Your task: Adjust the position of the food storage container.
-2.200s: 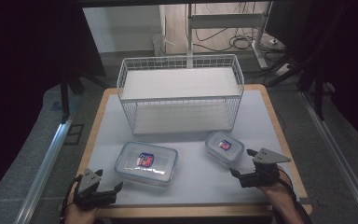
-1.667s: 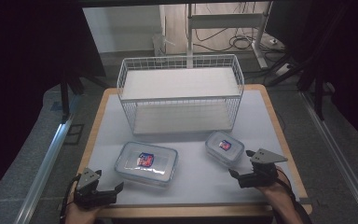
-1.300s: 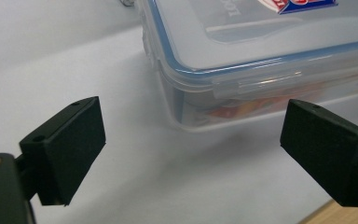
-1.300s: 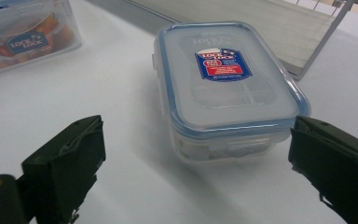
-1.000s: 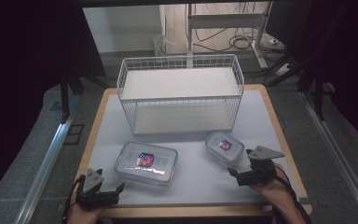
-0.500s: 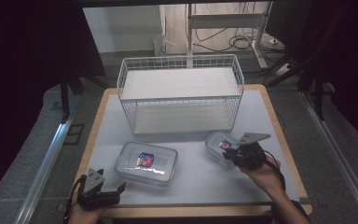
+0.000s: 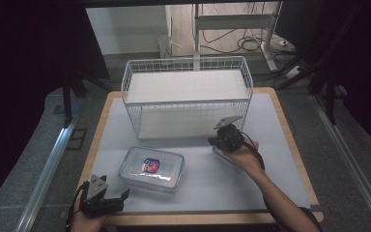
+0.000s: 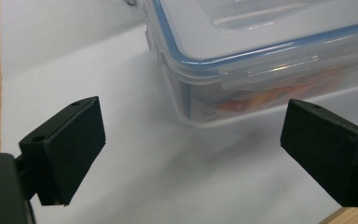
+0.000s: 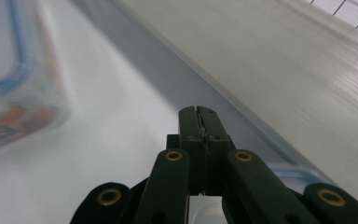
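Two lidded tubs (image 7: 151, 167) — right tool (image 7: 213, 140) pinched empty.

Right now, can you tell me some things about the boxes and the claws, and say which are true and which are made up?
1. The right claw has its jaws pressed together with nothing between them. True.
2. The left claw is clamped on the big clear box. False: its jaws stand wide open, short of the box.
3. The wire basket stands at the far side of the table. True.
4. The big clear box sits inside the wire basket. False: it lies on the table in front of the basket.
5. The right claw is over the small clear box. True.
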